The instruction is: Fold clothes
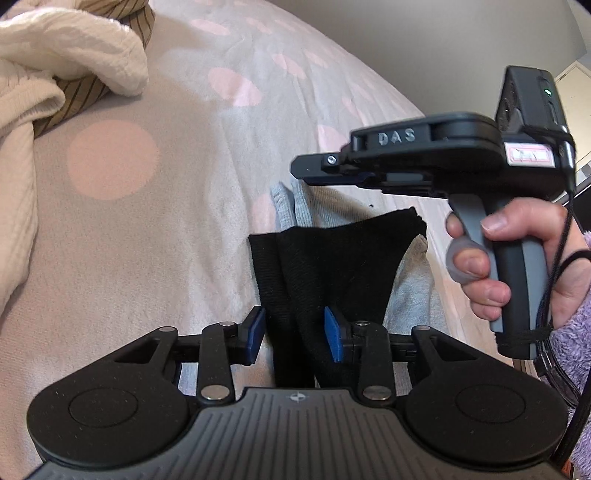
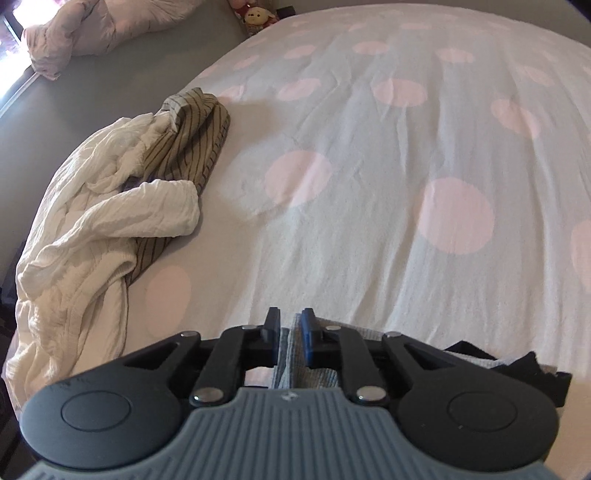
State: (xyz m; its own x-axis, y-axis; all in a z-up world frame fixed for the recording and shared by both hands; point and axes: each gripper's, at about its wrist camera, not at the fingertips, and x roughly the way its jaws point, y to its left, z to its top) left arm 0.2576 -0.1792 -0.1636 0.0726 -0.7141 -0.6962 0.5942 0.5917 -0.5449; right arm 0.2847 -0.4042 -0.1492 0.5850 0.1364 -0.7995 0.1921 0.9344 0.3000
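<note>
Raised letters "DAS" mark the body of the right gripper [image 1: 314, 173]; a pink-bordered label behind them is too blurred to read, and a green light shows on the camera block at its rear. A hand [image 1: 517, 258] in a fuzzy lilac sleeve [image 1: 576, 332] holds its handle.

Two grippers appear, each with blue pads. The left gripper [image 1: 295, 334] stands partly open, astride a black garment [image 1: 325, 266]; whether its pads press the cloth cannot be told. The black garment lies on a grey garment [image 1: 410, 280] near the edge of the bed. The right gripper, seen from its own camera, is nearly closed, with a fold of the grey garment between its pads.

Two more clothes lie in a heap to the left: one cream crinkled piece [image 2: 92, 221] and one brown striped piece [image 2: 184, 147] under it.

The bed [image 2: 369, 184] carries a pale sheet with large pink dots. Beyond it lie a bunched pale quilt [image 2: 92, 26] and a small stuffed toy [image 2: 255, 16].
</note>
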